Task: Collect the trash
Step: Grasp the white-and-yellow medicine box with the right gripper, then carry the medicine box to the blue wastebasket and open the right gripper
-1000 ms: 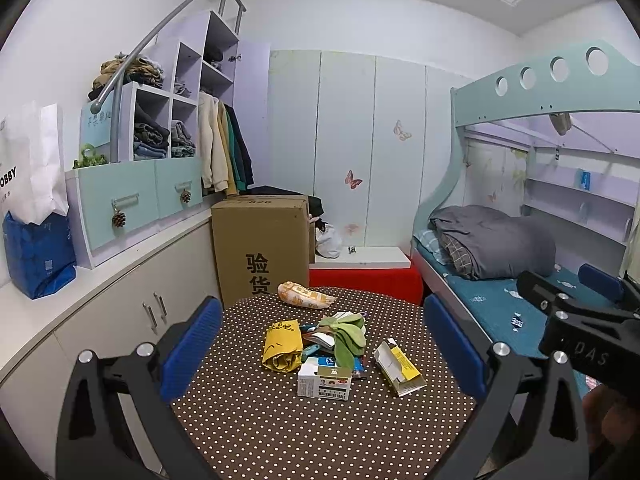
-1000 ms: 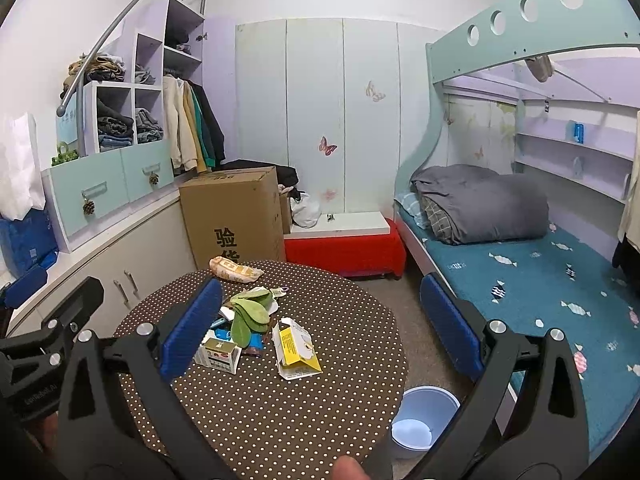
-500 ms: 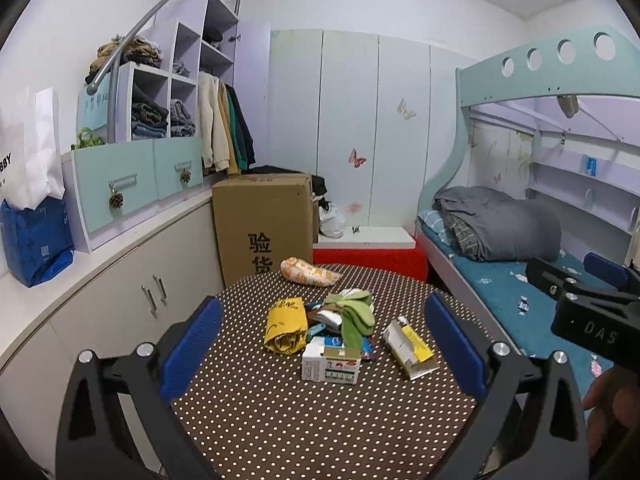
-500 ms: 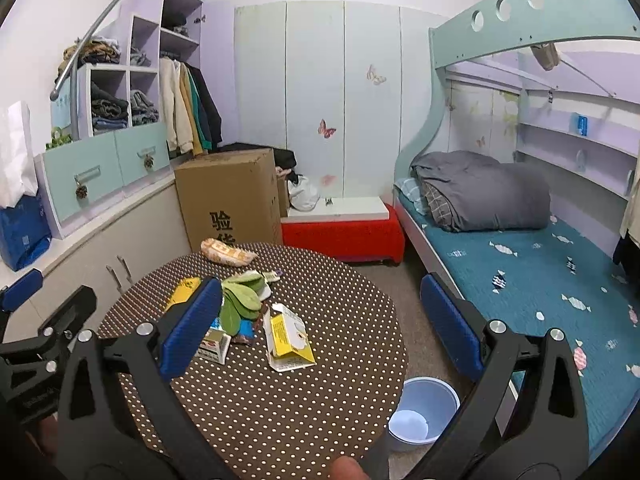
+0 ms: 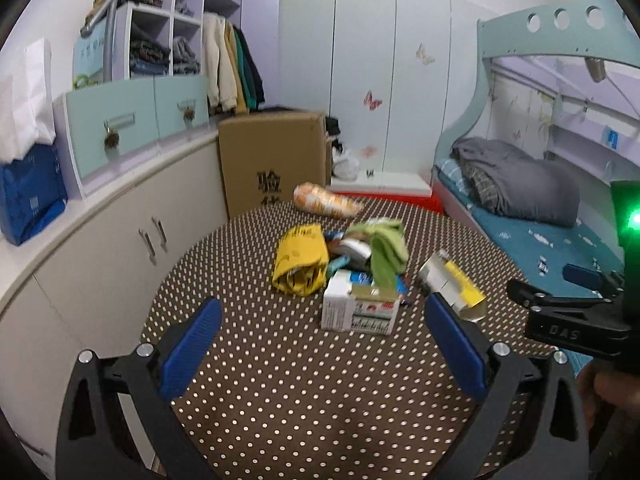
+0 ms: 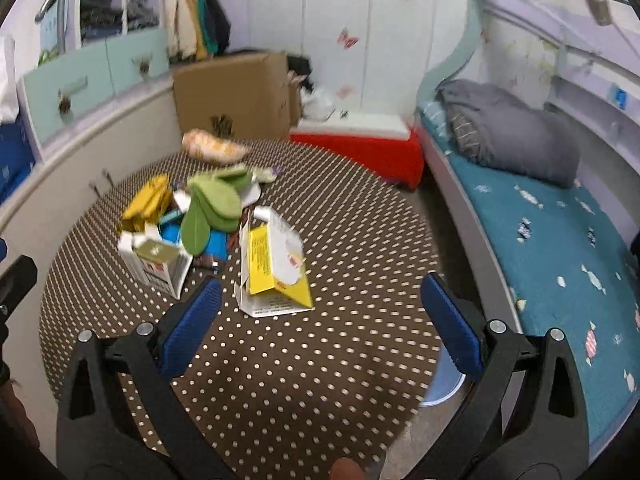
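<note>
A pile of trash lies on a round brown polka-dot table (image 5: 304, 400). It holds a white carton (image 5: 358, 307), a yellow bag (image 5: 299, 259), a green wrapper (image 5: 384, 252), a flattened yellow-and-white box (image 5: 454, 284) and an orange snack bag (image 5: 324, 202). My left gripper (image 5: 322, 344) is open and empty, hovering in front of the white carton. My right gripper (image 6: 320, 328) is open and empty, just in front of the flattened box (image 6: 272, 268). The white carton (image 6: 154, 260) and green wrapper (image 6: 210, 208) lie left of it.
A light blue bin (image 6: 444, 388) stands on the floor right of the table, partly hidden. A cardboard box (image 5: 274, 160) stands behind the table, cabinets (image 5: 120, 248) on the left, a bunk bed (image 6: 552, 216) on the right, a red step (image 6: 360, 148) beyond.
Both grippers have moved forward and down toward the trash pile, which looms larger. Both stay open and empty.
</note>
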### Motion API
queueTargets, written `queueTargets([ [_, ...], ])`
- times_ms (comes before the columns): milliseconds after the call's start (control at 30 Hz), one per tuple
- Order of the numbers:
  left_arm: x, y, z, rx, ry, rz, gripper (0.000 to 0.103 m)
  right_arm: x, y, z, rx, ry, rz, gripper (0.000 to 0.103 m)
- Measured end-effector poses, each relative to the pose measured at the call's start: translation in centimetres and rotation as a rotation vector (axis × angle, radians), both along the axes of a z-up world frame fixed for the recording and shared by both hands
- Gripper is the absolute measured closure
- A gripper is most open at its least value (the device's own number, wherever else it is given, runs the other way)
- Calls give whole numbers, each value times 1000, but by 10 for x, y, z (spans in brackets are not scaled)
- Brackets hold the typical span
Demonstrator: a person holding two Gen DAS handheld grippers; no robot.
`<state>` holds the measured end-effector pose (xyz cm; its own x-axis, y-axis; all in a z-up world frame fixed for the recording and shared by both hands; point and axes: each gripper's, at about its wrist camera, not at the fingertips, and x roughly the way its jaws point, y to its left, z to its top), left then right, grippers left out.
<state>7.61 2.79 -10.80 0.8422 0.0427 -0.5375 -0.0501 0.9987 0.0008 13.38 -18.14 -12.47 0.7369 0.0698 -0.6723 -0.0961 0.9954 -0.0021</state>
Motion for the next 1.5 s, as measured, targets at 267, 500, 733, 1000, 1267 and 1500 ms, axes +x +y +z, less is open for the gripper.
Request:
queueTargets([
  [267,23,9,-28,-12,75,0,4,55,24,-43,5,105,94,6],
  [500,47,-2,-42,6,122,-51,4,74,25,-61,3,139,99,52],
  [733,80,-21,-63,18,188,-107,4,56,-2,-53,77,117,66,54],
  [1000,118,-26,-85,53,262,-102,4,47,-9,-47,96,109,65,54],
  [1267,110,-23,-77,-32,231,-176,29,33,-30,-35,132,70,39,54],
  [1500,83,-40,-58,-45,150,-188,29,22,-70,-14,160,12,-5,54],
])
